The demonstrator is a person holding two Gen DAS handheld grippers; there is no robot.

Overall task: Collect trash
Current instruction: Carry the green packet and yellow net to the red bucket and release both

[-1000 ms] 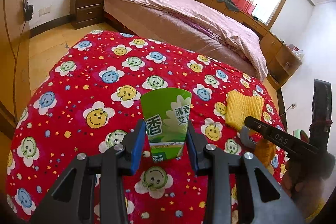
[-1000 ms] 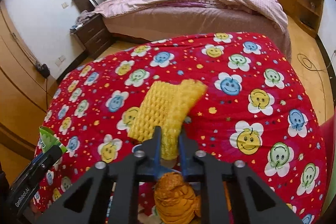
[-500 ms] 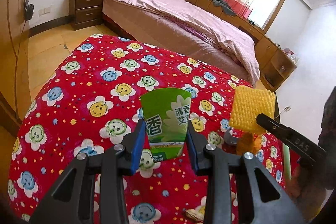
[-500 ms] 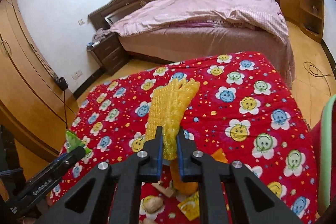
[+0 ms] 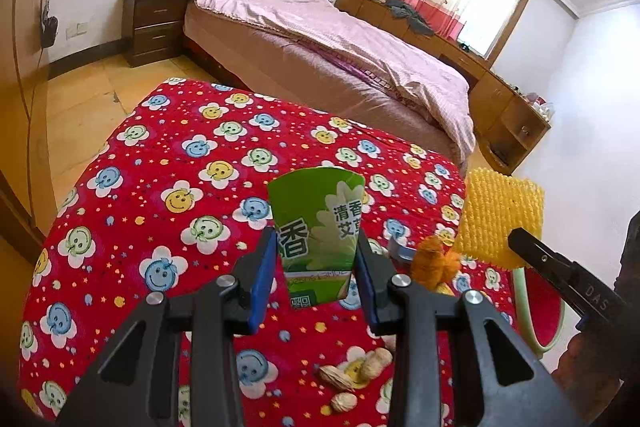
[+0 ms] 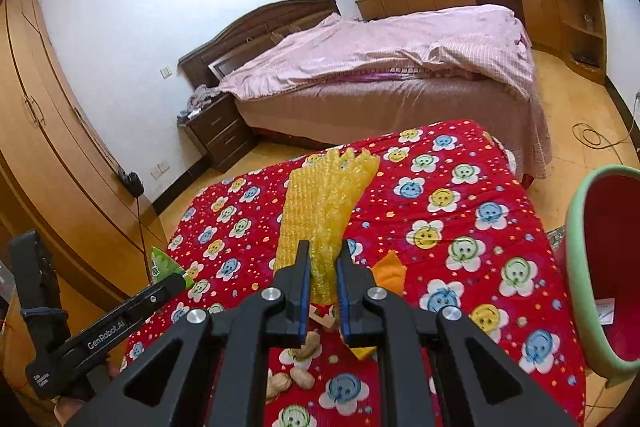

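Both grippers [image 5: 316,269] [image 6: 323,281] higher, trash seemingly gripped

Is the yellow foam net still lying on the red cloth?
No, the right tongs hold the yellow foam net lifted above the red cloth.

So the red smiley-flower cloth-covered surface [image 5: 168,187] sits in front of the bed with the pink quilt [image 5: 320,39]. Peanuts in their shells [image 5: 352,373] lie on its near edge, and the red bucket with a green rim [image 6: 576,227] stands off its right side. The dark wooden nightstand [image 5: 154,23] is left of the bed.
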